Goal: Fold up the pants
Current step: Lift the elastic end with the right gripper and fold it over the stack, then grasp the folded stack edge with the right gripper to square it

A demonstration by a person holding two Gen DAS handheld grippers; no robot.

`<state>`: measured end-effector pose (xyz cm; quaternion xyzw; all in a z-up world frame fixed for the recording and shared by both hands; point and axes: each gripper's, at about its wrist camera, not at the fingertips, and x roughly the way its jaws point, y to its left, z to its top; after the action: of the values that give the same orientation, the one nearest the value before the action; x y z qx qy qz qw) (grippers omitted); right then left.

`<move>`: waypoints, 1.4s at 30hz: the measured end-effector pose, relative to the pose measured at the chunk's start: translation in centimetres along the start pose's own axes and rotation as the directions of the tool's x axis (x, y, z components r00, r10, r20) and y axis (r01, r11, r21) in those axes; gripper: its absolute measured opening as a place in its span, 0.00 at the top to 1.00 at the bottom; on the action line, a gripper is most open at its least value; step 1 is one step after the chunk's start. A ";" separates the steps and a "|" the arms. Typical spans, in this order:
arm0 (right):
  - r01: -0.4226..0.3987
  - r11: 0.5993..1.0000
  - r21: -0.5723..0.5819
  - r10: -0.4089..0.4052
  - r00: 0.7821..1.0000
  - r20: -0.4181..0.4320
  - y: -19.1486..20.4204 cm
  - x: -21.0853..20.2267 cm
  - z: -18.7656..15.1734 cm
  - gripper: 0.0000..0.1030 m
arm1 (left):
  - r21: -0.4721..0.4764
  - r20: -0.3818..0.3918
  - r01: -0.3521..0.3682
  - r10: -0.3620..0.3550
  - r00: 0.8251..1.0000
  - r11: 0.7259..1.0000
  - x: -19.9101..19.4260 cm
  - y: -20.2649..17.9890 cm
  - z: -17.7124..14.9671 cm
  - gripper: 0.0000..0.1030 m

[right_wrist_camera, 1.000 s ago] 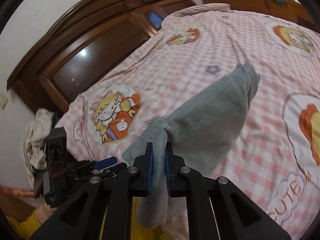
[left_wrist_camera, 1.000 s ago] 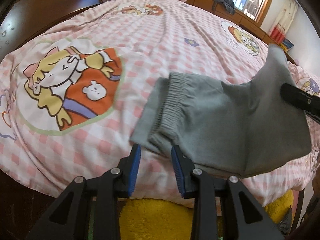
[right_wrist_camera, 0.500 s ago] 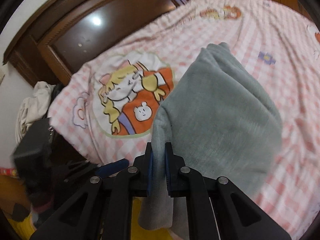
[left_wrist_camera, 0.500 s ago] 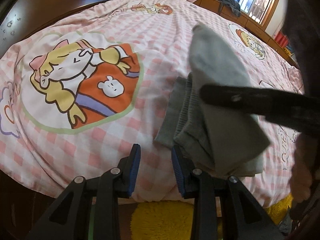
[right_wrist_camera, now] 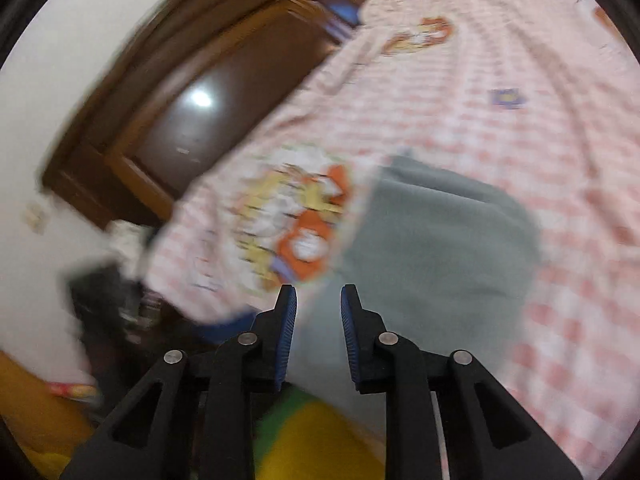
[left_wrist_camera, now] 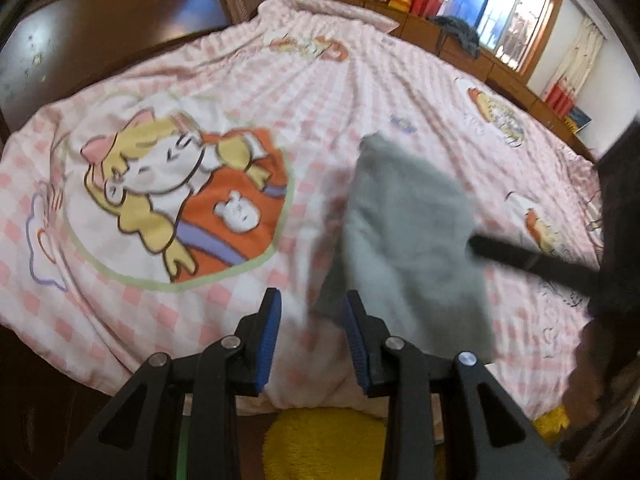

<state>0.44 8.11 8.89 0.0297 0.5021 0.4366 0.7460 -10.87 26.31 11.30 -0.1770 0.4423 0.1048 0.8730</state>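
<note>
Pants (left_wrist_camera: pixel 408 236): grey, folded into a compact bundle on the pink checked bed (left_wrist_camera: pixel 340 92), near its front edge. Long axis runs away from both cameras. Left gripper (left_wrist_camera: pixel 312 340): fingers parted, empty, bundle just ahead-right. Right gripper (right_wrist_camera: pixel 319 334): fingers parted, empty, bundle directly ahead; apparently the nearer.

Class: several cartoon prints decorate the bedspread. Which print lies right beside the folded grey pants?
The large blonde-girl print with the orange patch, just left of the grey pants; the other prints sit farther up the bedspread.
</note>
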 end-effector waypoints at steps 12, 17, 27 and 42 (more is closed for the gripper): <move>0.074 0.994 0.080 -0.071 0.996 -0.047 -3.7 1.5 -4.5 0.77 | 0.098 -0.030 0.087 -0.084 0.996 0.991 3.3 -5.4 0.0 0.68; 0.031 0.994 0.101 -0.026 0.998 -0.049 -4.4 1.7 -4.7 0.77 | 0.061 -0.090 0.042 -0.037 0.995 0.997 6.7 -4.0 -0.2 0.68; 0.098 0.993 0.058 -0.103 0.991 0.091 -6.0 -0.2 2.3 0.77 | 0.069 -0.088 0.043 -0.036 0.995 0.997 6.1 -3.5 -0.8 0.68; -0.085 0.985 -0.153 0.059 0.984 -0.167 -8.5 2.2 8.0 0.77 | 0.058 -0.095 0.045 -0.039 0.995 0.997 6.2 -3.2 -1.4 0.68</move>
<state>12.20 7.52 7.17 -0.0475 0.5232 0.5029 0.6863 -7.19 22.97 6.22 -0.1645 0.4818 0.0648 0.8583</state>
